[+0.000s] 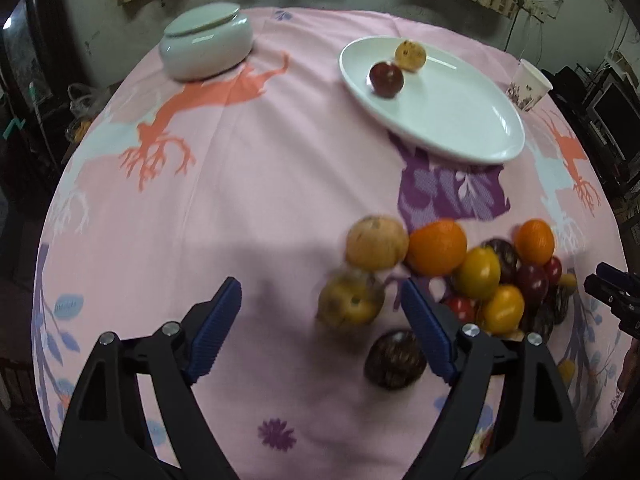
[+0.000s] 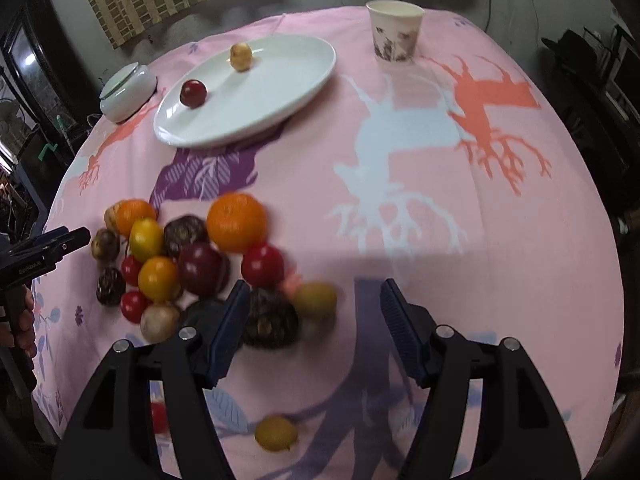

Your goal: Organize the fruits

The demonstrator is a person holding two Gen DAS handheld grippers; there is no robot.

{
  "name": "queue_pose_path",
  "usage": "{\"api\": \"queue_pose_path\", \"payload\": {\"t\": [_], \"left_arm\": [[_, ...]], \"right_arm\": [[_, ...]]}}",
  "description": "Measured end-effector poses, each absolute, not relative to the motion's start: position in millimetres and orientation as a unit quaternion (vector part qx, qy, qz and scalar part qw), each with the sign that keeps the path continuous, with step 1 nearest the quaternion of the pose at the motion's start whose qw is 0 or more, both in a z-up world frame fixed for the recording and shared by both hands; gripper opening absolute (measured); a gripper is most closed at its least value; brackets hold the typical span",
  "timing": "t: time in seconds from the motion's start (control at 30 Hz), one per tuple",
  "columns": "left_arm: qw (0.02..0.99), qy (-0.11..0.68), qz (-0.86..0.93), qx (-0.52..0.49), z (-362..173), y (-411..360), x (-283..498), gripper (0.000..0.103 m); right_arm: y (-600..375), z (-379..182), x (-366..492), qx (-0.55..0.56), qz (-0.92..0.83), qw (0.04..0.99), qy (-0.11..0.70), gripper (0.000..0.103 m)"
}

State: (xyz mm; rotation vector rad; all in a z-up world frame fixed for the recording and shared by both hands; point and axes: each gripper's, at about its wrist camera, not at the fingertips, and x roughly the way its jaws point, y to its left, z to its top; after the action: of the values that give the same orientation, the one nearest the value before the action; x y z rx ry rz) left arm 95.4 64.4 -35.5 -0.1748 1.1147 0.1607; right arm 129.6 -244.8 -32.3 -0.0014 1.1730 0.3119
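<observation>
A white oval plate (image 1: 460, 148) (image 2: 240, 132) at the back holds a dark red plum (image 1: 386, 78) and a spotted yellow fruit (image 1: 410, 55). A pile of loose fruit, with two oranges (image 1: 438, 246) (image 2: 238, 222), lies on the pink cloth. My left gripper (image 1: 324, 312) is open over the pile's left end; a blurred greenish-yellow fruit (image 1: 348, 300) lies between its fingers, untouched, and a dark brown fruit (image 1: 396, 358) sits by the right finger. My right gripper (image 2: 316, 316) is open above an olive-yellow fruit (image 2: 316, 300), with a dark fruit (image 2: 268, 320) beside its left finger.
A pale green lidded jar (image 1: 206, 42) (image 2: 126, 90) stands back left and a paper cup (image 1: 528, 84) (image 2: 394, 32) back right. A yellow fruit (image 2: 276, 432) and a red one (image 2: 158, 416) lie near the front edge. Dark furniture surrounds the round table.
</observation>
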Motion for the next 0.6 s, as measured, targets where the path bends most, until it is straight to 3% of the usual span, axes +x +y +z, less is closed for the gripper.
{"api": "queue_pose_path", "payload": {"t": [0.43,0.6], "left_arm": [[0.818,0.561,0.058,-0.114,-42.8,36.2,35.4,0.088],[0.82,0.562,0.049,-0.098,-41.0,28.2,29.1,0.089]], "right_arm": [[-232.0,-46.4,48.2,-0.028,0.165,0.795,0.584,0.067],[-229.4,-51.5,45.7,-0.034,0.159,0.797,0.582,0.05]]}}
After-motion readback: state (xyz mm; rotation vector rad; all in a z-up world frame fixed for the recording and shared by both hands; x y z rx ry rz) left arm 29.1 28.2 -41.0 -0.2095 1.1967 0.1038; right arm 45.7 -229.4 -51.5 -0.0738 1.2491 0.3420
